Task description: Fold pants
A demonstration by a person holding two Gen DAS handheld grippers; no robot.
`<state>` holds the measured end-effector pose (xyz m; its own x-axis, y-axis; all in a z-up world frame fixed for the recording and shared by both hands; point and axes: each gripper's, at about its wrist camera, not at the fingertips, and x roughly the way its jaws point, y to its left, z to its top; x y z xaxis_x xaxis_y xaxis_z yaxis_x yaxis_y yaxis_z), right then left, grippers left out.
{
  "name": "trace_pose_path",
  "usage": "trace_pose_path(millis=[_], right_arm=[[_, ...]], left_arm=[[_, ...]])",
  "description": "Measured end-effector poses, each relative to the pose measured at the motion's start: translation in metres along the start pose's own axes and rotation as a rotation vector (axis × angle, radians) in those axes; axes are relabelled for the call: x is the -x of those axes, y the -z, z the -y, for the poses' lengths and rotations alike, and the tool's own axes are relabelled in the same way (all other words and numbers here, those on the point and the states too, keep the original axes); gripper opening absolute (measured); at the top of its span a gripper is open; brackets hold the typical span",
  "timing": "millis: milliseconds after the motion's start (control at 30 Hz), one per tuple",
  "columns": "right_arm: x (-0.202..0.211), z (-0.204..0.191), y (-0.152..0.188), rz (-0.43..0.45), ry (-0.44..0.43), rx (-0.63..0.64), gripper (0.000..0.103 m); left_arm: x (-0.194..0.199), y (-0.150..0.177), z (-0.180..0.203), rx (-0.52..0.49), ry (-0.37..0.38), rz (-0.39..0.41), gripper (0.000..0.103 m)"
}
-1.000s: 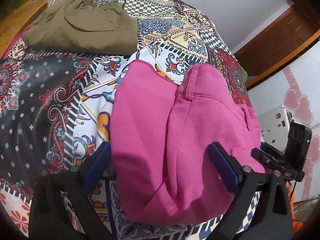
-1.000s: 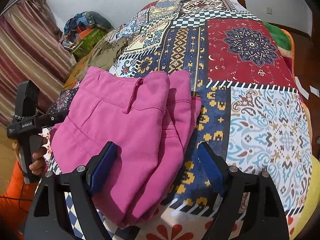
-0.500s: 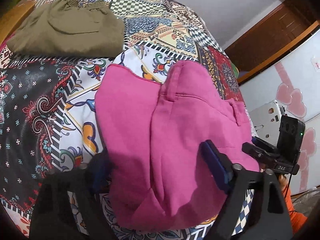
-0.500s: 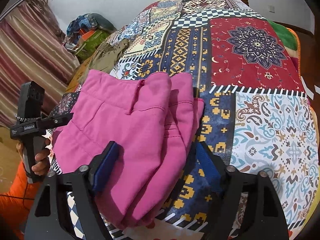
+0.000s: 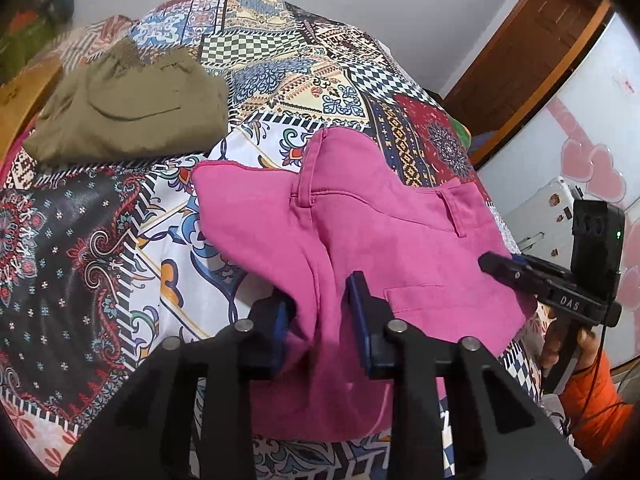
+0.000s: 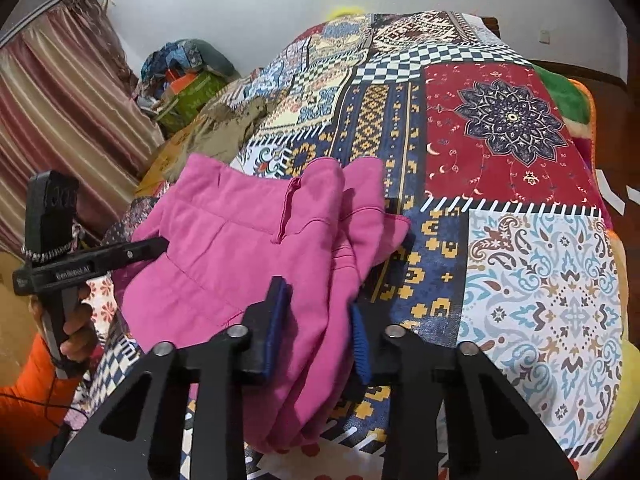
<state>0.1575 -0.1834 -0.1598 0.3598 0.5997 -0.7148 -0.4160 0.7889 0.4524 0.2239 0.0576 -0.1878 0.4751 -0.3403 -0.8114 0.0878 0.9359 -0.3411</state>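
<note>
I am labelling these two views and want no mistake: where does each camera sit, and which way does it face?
Left wrist: on the left gripper, looking along its fingers over the pink pants to the olive pants; right gripper at right.
Right wrist: on the right gripper, facing across the patchwork bedspread; left gripper at left.
Shared: pink pants, bedspread, olive pants.

Black claw [image 5: 320, 322] frames, blue pads [image 6: 276, 316], orange sleeve [image 5: 596, 404].

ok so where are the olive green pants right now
The folded olive green pants lie at the far left of the patchwork bedspread in the left wrist view, beyond the bright pink pants; in the right wrist view they sit near the striped curtain.
</note>
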Motion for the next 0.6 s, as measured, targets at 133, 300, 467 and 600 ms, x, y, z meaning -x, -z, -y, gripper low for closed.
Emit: trace_pose_path(millis=[133, 300, 467, 600], right_arm=[[0.008, -0.009, -0.005, 0.027, 0.005, 0.024, 0.016], [0.020, -0.021, -0.008, 0.054, 0.005, 0.062, 0.013], [0.029, -0.035, -0.010, 0.079, 0.005, 0.087, 0.013], [0.036, -0.044, -0.015, 0.100, -0.002, 0.095, 0.013]], left_arm=[[0.006, 0.000, 0.004, 0.002, -0.005, 0.010, 0.023], [0.019, 0.001, 0.007, 0.000, -0.007, 0.033, 0.017], [0.037, 0.003, 0.013, -0.007, -0.007, 0.062, 0.016], [0.052, 0.002, 0.015, -0.005, -0.008, 0.082, 0.015]])
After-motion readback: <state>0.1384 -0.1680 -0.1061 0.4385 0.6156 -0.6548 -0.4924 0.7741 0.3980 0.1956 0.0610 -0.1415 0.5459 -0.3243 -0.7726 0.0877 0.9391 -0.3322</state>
